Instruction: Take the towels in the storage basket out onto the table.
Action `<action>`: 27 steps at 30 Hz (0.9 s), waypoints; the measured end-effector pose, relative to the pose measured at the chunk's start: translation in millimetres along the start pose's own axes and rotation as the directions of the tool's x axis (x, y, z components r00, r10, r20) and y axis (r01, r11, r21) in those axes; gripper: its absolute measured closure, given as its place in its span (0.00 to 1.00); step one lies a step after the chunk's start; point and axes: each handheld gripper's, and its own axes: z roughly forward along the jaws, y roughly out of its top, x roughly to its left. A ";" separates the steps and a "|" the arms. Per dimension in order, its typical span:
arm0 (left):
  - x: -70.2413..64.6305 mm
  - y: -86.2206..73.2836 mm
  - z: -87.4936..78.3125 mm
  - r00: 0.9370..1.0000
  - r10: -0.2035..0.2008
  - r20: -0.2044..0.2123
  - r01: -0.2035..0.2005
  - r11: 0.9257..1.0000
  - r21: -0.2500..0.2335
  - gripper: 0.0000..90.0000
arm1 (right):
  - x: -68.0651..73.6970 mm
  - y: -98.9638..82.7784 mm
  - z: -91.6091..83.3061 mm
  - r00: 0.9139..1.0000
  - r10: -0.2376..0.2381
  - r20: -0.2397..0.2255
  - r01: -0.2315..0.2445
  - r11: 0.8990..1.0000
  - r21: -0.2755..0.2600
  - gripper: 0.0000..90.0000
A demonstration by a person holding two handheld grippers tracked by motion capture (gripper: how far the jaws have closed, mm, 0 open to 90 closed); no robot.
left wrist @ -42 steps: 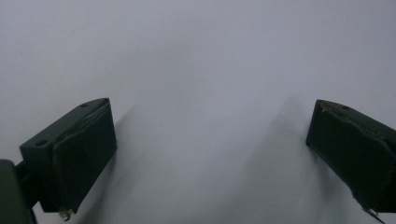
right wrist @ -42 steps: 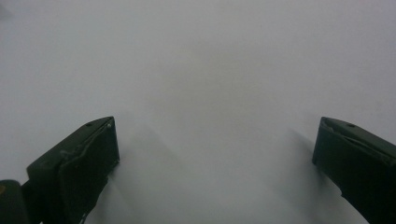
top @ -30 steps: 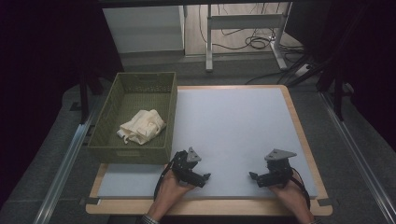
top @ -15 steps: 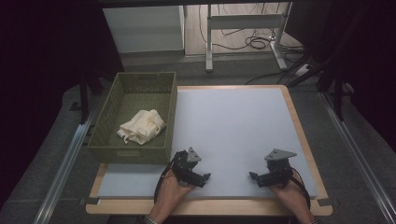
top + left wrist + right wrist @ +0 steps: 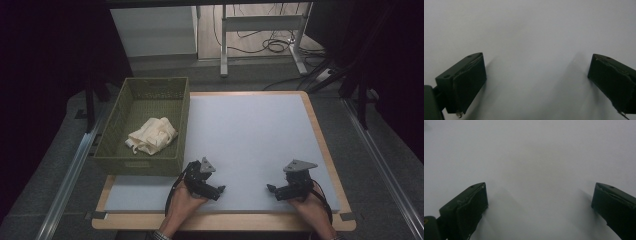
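Right of the green basket point(image 5: 142, 165) holding a cream cloth point(image 5: 151, 135), your left gripper point(image 5: 216, 190) and right gripper point(image 5: 272, 189) rested on the white mat point(image 5: 250, 130), jaws spread and empty, best lifted clear before reaching.

A table point(image 5: 250, 125) carries a basket point(image 5: 112, 159) along its left edge, the basket's left side hanging past that edge. A cloth point(image 5: 151, 135) lies bunched inside the basket, toward its near right part. At the near edge of the table two hands rest: the left gripper point(image 5: 219, 190) sits just right of the basket's near right corner, the right gripper point(image 5: 271, 189) well apart from it toward the right. Behind the table, on the floor, cables point(image 5: 270, 45) lie between the legs of a stand point(image 5: 260, 22).
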 end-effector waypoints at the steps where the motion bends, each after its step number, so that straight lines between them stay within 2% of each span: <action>1: 0.0 0.0 0.0 1.000 0.000 0.000 0.000 1.000 0.000 0.03 | 0.0 0.0 0.0 1.000 0.000 0.000 0.000 1.000 0.000 0.01; 4: 1.1 2.8 -6.7 1.000 -0.014 0.010 0.014 1.000 -0.020 0.03 | 0.0 0.0 0.0 1.000 0.000 0.000 0.000 1.000 0.000 0.01; 7: 1.2 5.7 -9.4 1.000 -0.007 0.013 0.008 1.000 -0.021 0.03 | 0.0 0.0 0.0 1.000 0.000 0.000 0.000 1.000 -0.001 0.01; 20: -7.2 31.4 -17.1 0.998 0.059 0.017 -0.059 0.998 0.002 0.03 | 0.0 -0.1 -0.1 1.000 0.000 0.000 0.000 1.000 -0.001 0.01; 27: -4.6 40.5 -20.5 0.998 0.045 0.040 -0.044 0.999 -0.003 0.03 | 0.0 -0.1 -0.1 1.000 -0.001 0.000 0.000 1.000 -0.001 0.01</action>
